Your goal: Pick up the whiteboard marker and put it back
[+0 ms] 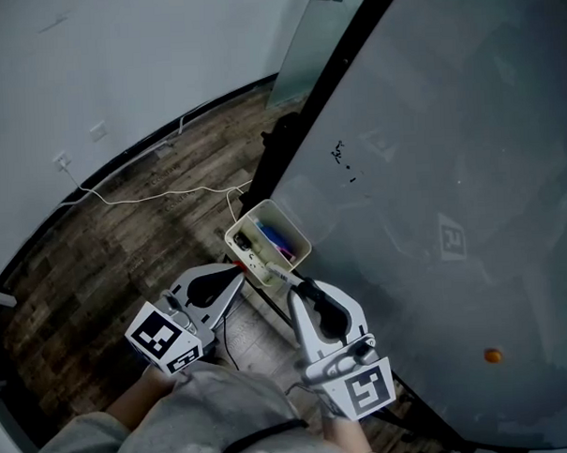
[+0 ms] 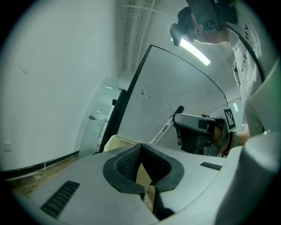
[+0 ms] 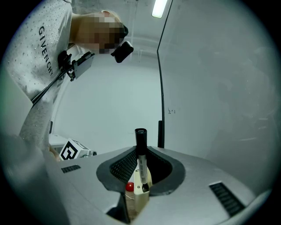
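My right gripper (image 1: 291,279) is shut on the whiteboard marker (image 3: 141,162), a white barrel with a black cap that stands upright between its pads. The cream pen tray (image 1: 299,233) hangs at the whiteboard's lower left edge, directly ahead of the jaws. In the right gripper view the tray (image 3: 137,193) shows below the marker with something red in it. The left gripper view shows the marker (image 2: 164,128) slanting up out of the right gripper (image 2: 193,132). My left gripper (image 1: 235,273) sits just left of the tray, its pads together with nothing between them.
The large grey whiteboard (image 1: 431,167) fills the right side on a black frame, with small scribbles (image 1: 341,157) and an orange magnet (image 1: 494,356). Blue and purple pens (image 1: 273,238) lie in the tray. A white cable (image 1: 160,193) trails over the wood floor by the wall.
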Tool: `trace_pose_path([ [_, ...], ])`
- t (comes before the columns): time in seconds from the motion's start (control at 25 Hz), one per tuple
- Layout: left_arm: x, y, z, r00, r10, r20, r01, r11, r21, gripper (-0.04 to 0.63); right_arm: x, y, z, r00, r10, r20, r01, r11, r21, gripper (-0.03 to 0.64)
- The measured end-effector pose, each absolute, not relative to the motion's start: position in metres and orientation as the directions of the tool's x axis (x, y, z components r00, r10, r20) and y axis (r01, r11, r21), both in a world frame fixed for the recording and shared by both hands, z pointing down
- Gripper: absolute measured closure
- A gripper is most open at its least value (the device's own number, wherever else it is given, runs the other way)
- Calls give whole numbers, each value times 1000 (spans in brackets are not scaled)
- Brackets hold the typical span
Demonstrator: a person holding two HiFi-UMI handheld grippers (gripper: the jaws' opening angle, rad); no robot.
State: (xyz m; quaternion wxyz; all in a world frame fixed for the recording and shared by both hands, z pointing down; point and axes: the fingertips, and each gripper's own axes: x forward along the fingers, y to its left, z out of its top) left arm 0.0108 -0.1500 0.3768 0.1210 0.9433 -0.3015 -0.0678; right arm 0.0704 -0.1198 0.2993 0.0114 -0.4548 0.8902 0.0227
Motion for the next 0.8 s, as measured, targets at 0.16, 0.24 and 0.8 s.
trace_pose_path([
  [0.16, 12, -150, 375, 807, -587, -59, -554, -789, 267, 580, 70, -118, 292, -596, -802, -49, -803, 595, 30, 540],
  [0.24, 12, -150, 375, 807, -588, -58, -555, -788, 267, 580, 69, -118, 290, -602, -797, -49, -798, 601, 34, 540],
  [0.8, 13, -149, 371, 801, -596, -62, -566, -786, 249, 580, 61, -115, 272, -645, -758, -95, -763, 644, 47, 540],
])
